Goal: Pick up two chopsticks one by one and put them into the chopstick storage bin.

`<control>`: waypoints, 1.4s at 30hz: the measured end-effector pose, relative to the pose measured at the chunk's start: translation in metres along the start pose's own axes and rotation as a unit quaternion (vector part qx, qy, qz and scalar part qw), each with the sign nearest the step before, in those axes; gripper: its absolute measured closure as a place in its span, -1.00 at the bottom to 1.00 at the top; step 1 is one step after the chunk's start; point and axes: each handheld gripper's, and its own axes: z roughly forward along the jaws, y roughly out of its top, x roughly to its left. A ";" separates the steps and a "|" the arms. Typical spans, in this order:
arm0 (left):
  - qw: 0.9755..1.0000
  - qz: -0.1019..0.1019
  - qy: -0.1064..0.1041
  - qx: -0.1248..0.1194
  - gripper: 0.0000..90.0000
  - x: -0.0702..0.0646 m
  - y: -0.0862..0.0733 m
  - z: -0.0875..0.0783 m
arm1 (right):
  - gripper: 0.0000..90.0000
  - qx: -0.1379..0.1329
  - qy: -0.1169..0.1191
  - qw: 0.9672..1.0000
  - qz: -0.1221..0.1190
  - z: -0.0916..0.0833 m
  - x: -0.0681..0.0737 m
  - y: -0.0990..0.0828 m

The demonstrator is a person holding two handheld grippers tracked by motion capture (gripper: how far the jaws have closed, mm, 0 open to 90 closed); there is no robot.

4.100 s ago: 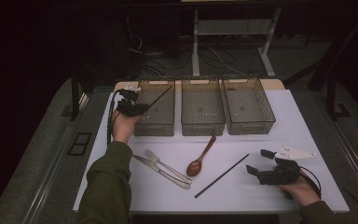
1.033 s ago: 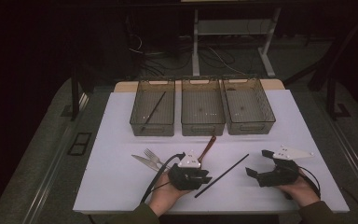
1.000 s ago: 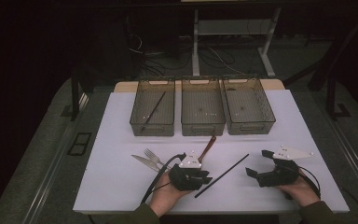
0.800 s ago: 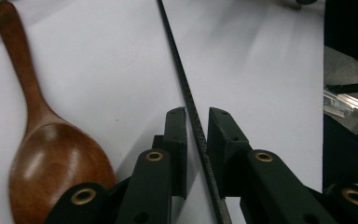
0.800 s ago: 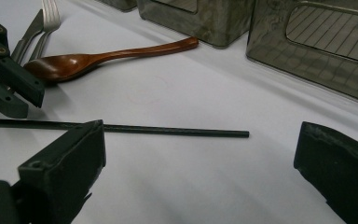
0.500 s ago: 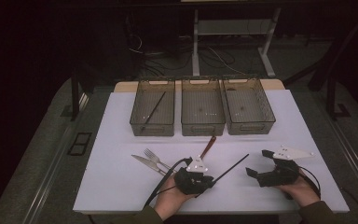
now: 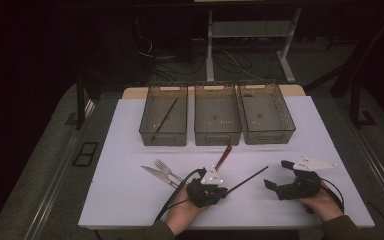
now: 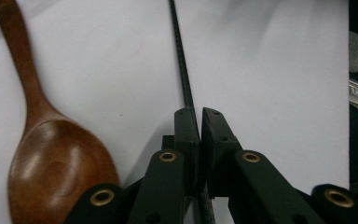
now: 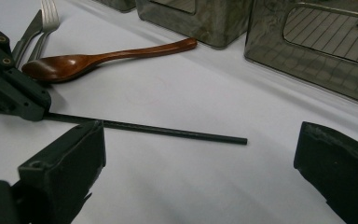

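On the white counter [image 7: 130, 195], near its front edge, the following are lying:

- Left hand-held gripper [image 7: 221, 189]: its jaws are closing narrowly on the near end of a black chopstick [image 7: 250, 178], pinching it while the rod is still lying flat on the surface, pointing away toward the right.
- Right hand-held gripper [image 7: 278, 176]: it is resting low at the right, jaws standing wide apart and holding nothing.
- Wooden spoon [image 8: 46, 172]: it is sitting just beside the left jaws, apart from the chopstick.
- Fork [image 7: 167, 170] and knife [image 7: 156, 175]: they are lying together to the left of the spoon.
- Three mesh bins [image 7: 217, 120]: they are standing in a row farther back; the left one is already holding a second black chopstick [image 7: 165, 117].

Step in hand, as judged: sorting cutlery, with this chopstick being picked up. The next move is probably calling for a clean lift, then carrying it to the left bin beside its mate, keeping the long free end from swinging into the spoon.
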 end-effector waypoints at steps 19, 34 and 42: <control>1.000 -0.014 -0.004 -0.008 0.89 0.006 0.004 -0.010 | -0.97 -0.003 -0.001 1.000 -0.002 -0.001 0.000 0.001; 0.998 -0.023 -0.006 -0.050 0.89 0.018 0.011 -0.038 | -0.97 0.010 0.004 1.000 -0.012 0.004 0.003 -0.002; 0.997 -0.022 -0.008 -0.073 0.89 0.023 0.013 -0.052 | -0.97 0.009 0.002 1.000 -0.012 0.003 0.002 -0.002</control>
